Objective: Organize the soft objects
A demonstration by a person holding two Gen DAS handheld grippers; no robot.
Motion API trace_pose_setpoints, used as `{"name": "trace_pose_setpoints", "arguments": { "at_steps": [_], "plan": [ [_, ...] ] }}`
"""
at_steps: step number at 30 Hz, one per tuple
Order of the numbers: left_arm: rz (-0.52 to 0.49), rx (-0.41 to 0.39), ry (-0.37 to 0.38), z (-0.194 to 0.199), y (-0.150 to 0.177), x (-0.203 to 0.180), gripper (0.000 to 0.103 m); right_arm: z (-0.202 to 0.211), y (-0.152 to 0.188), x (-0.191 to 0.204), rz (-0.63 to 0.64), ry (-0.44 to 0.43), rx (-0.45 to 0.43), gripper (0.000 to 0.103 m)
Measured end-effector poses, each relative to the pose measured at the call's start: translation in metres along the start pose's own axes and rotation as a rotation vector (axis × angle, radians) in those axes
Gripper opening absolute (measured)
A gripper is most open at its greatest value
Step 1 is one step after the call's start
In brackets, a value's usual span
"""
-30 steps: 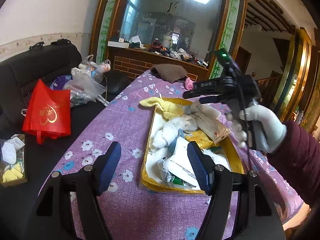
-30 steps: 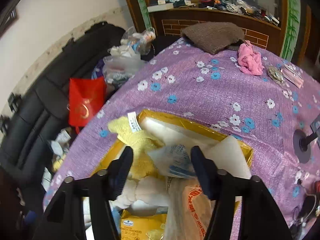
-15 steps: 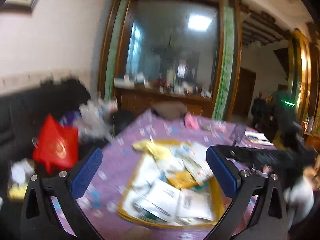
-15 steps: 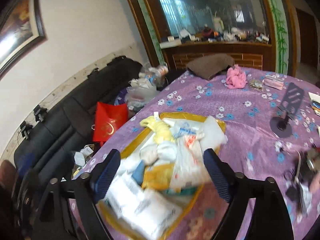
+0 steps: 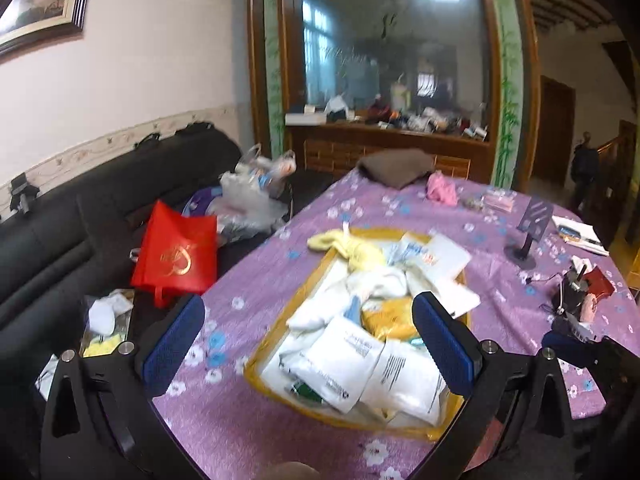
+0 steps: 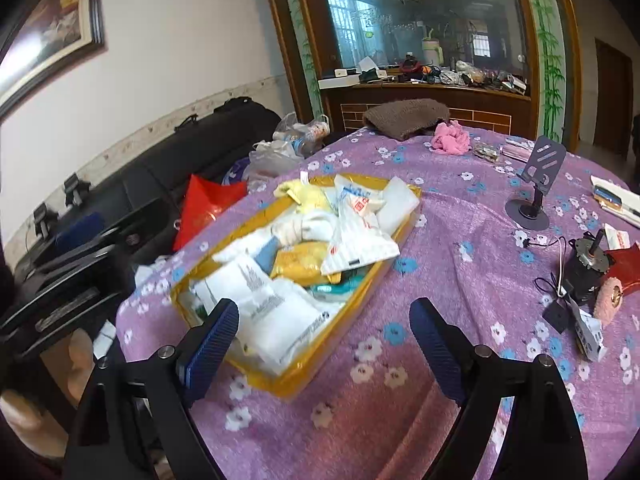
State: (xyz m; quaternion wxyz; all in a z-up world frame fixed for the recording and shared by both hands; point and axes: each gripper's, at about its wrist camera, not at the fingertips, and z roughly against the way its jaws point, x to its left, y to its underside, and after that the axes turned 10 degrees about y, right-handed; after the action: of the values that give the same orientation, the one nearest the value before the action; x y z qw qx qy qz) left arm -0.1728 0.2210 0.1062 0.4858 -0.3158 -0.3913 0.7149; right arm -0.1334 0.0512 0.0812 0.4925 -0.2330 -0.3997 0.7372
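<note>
A yellow tray [image 5: 320,276] [image 6: 392,240] on the purple flowered table holds a pile of soft things: a yellow cloth [image 5: 352,246] [image 6: 304,194], a white cloth [image 5: 376,284] [image 6: 304,226] and several white plastic packets [image 5: 344,360] [image 6: 272,304]. My left gripper [image 5: 308,340] is open and empty, held back above the tray's near end. My right gripper [image 6: 324,344] is open and empty, above the tray's near right corner. The left gripper also shows at the left edge of the right wrist view [image 6: 80,248].
A pink cloth [image 5: 442,192] [image 6: 450,140] and a brown folded cloth [image 5: 396,164] [image 6: 408,114] lie at the table's far end. A phone stand [image 6: 536,184], a small motor with wires [image 6: 584,268] and papers sit on the right. A black sofa with a red bag [image 5: 176,252] stands left.
Both grippers have pulled back and up from the tray and opened wider. The right gripper has left the pile, which now lies farther off in both views.
</note>
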Motion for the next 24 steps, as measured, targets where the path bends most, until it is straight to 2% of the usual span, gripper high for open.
{"name": "trace_pose_setpoints", "arguments": {
  "at_steps": [10,24],
  "plan": [
    [0.018,0.038,0.01,-0.005,0.003,-0.003,0.103,0.009,0.006,0.009,0.058,0.021,-0.009,0.092],
    [0.053,0.096,0.025,-0.025,0.013,0.01,0.103,-0.011,0.007,0.018,0.087,0.016,0.039,0.092]
  ]
}}
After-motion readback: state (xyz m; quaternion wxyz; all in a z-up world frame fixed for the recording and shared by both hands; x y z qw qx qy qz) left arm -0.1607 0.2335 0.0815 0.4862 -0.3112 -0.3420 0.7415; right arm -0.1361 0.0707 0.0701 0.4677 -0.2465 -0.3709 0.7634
